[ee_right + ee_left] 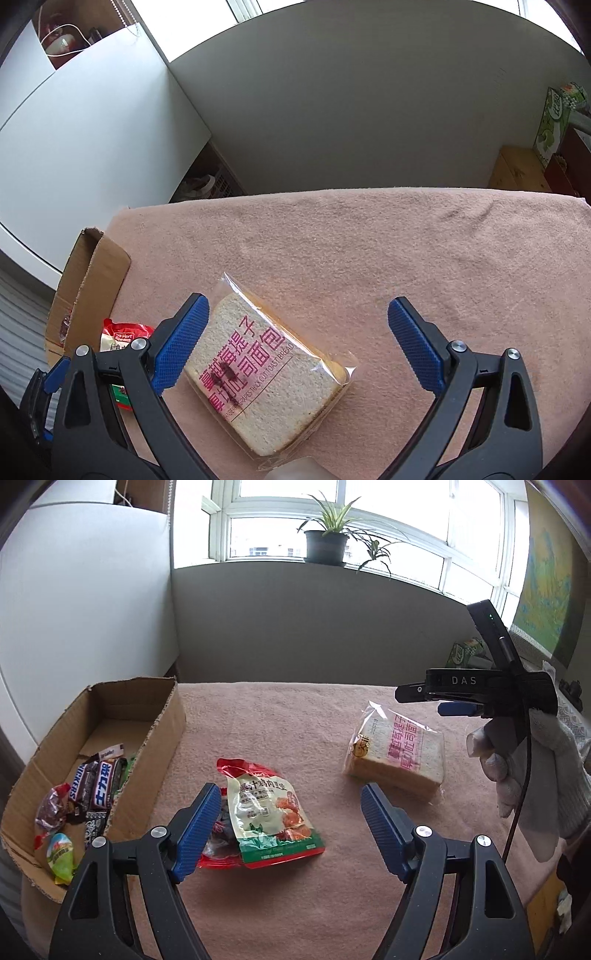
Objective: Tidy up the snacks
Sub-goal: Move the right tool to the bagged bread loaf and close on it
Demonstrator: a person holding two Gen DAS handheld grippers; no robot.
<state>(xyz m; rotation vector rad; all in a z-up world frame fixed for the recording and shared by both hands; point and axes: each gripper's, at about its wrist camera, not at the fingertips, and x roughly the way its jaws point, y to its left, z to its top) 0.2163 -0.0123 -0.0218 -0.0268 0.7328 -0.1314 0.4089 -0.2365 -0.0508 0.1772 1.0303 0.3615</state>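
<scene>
I'm working in what looks like a lived-in room at home: a potted plant (327, 535) sits on the sill of a white-framed window (369, 517), a yellow painting (546, 587) hangs at right, and a pink cloth (369, 251) covers the table to its edges.

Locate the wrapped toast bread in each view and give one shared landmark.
Left wrist: toast bread right of centre, beyond the right finger.
Right wrist: toast bread lower centre, beside the left finger.
Shared landmark: cardboard box, at the left in both.
</scene>
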